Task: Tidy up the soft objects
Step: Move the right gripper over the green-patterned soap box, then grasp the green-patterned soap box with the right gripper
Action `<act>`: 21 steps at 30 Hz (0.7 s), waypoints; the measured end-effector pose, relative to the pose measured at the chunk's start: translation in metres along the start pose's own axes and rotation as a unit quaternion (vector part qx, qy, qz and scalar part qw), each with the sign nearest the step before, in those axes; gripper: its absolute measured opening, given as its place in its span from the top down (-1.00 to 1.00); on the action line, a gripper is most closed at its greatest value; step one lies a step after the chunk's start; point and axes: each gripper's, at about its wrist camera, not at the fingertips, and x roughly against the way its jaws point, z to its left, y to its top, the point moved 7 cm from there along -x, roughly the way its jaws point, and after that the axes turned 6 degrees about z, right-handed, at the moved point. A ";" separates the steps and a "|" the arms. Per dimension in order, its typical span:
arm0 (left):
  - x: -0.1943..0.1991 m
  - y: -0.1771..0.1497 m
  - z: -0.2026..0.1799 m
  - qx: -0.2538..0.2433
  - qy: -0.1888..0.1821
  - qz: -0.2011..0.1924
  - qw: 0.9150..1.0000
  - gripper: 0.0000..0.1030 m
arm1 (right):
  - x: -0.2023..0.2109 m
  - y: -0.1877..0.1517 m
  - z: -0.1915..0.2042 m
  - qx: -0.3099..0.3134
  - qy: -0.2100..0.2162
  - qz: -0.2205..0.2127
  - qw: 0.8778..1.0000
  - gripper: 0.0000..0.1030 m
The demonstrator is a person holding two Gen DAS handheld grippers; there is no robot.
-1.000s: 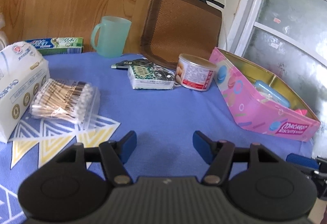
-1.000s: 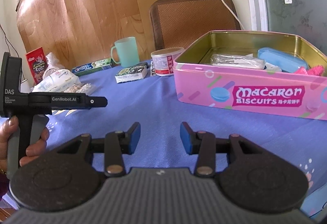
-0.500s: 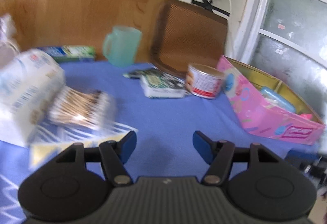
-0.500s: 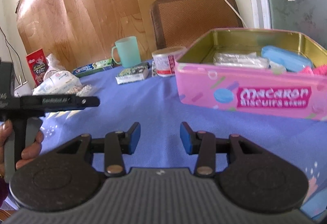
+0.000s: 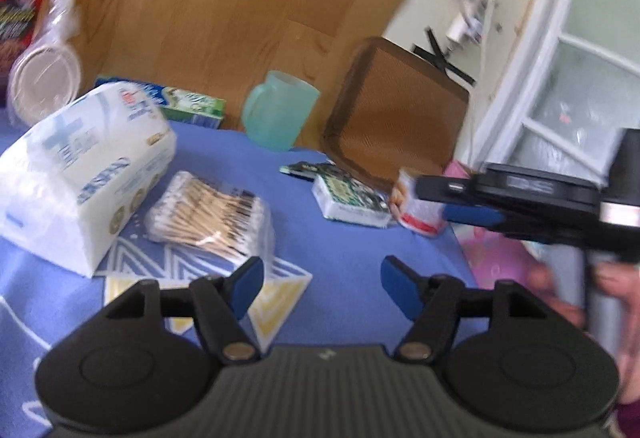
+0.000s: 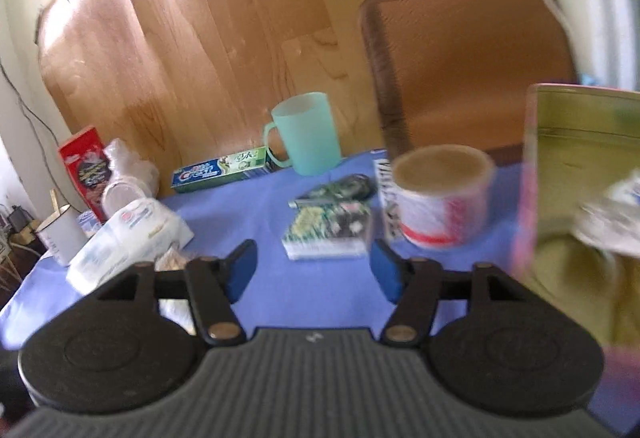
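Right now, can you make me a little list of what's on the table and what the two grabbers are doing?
left gripper: open, empty, above the blue cloth
right gripper: open, empty
tissue pack: left side, lying down
cotton swabs: bagged, beside the tissue pack
green mug: upright, at the back
round tin: next to the pink box

Bare cloth (swabs left)

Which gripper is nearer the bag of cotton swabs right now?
Left. The left gripper hangs open just short of the cotton swabs, which lie slightly to its left. The right gripper faces the small green packet, with the swabs off to its left.
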 end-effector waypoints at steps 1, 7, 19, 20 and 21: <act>0.000 0.002 0.005 0.016 -0.004 0.000 1.000 -0.30 | -0.015 0.004 0.001 -0.006 -0.003 0.010 1.000 -0.50; -0.006 0.005 0.027 0.084 -0.032 0.016 0.996 -0.30 | -0.071 0.002 -0.005 -0.023 -0.050 0.038 0.998 -0.79; -0.008 0.003 0.036 0.105 -0.043 0.023 0.993 -0.30 | -0.025 -0.042 0.005 0.052 -0.070 0.042 0.995 -0.45; -0.008 0.003 0.036 0.104 -0.042 0.024 0.993 -0.30 | -0.012 -0.051 0.006 0.057 -0.061 0.045 0.995 -0.46; -0.009 0.003 0.035 0.103 -0.042 0.025 0.993 -0.30 | 0.002 -0.061 0.009 0.061 -0.049 0.049 0.996 -0.46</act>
